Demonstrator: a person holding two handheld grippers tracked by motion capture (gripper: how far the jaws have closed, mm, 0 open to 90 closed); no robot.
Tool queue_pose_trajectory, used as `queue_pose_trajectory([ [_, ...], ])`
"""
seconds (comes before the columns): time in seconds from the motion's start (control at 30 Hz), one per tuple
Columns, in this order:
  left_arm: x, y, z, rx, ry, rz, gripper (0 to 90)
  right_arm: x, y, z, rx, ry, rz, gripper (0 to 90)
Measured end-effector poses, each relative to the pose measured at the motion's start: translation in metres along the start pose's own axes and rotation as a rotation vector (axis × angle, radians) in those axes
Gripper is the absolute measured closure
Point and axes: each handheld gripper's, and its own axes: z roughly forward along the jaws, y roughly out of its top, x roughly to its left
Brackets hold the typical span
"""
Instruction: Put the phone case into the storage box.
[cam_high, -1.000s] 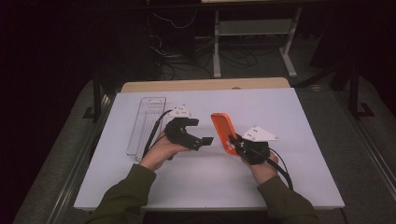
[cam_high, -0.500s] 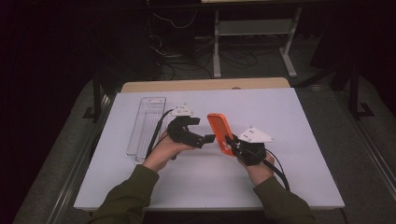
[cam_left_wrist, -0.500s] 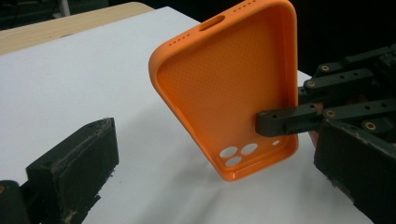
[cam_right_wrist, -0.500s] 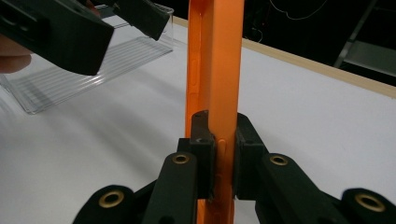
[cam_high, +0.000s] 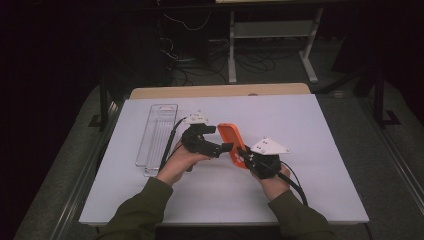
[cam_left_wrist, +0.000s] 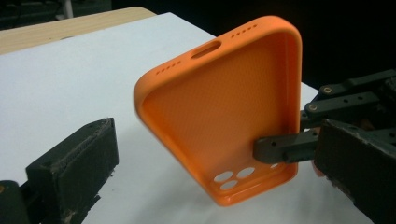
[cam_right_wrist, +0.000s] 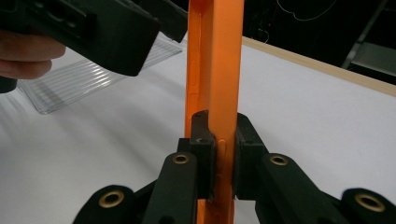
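Orange case (cam_left_wrist: 224, 112) shows hollow inside.

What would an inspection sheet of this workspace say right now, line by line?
Surface: white table top, bare around the work.
Job's things: orange phone case, held up off the table.
Clutter: clear plastic tray, lying left of the hands.
Grippers: right gripper clamped on the case's edge; left gripper open beside the case.
Cables: one trails from each gripper.
Surroundings: dark floor, metal frame legs, loose cords behind.
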Motion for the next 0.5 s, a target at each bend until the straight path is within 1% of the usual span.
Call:
queue_pose_trajectory([
  [0.07,-0.0002,0.0000,0.0007,0.003,-0.002,0.002,0.0,0.0012,0.0001,0.0006,-0.003,0.001,-0.004,79.9],
  [0.1,-0.0003,-0.0001,0.0011,0.005,-0.002,0.003,0.0,0.0009,0.0000,0.0008,-0.003,0.000,-0.014,79.9],
  [0.17,-0.0008,-0.0004,0.0021,0.004,-0.003,-0.001,0.0,0.0023,0.0000,0.0008,-0.002,-0.003,-0.013,79.9],
  [0.2,-0.0014,-0.0007,0.0029,-0.001,-0.002,-0.012,0.0,0.0031,0.0002,0.0009,-0.004,0.000,-0.010,79.9],
  [0.3,-0.0011,-0.0009,0.0036,-0.005,-0.005,-0.019,0.0,0.0054,0.0007,0.0009,-0.007,0.004,-0.006,79.9],
  [0.47,-0.0013,-0.0008,0.0046,-0.015,-0.009,-0.027,0.0,0.0087,0.0011,0.0018,-0.012,0.007,-0.012,79.9],
  [0.5,-0.0025,-0.0007,0.0052,-0.016,-0.009,-0.038,0.0,0.0093,0.0011,0.0017,-0.011,0.008,-0.009,79.9],
])
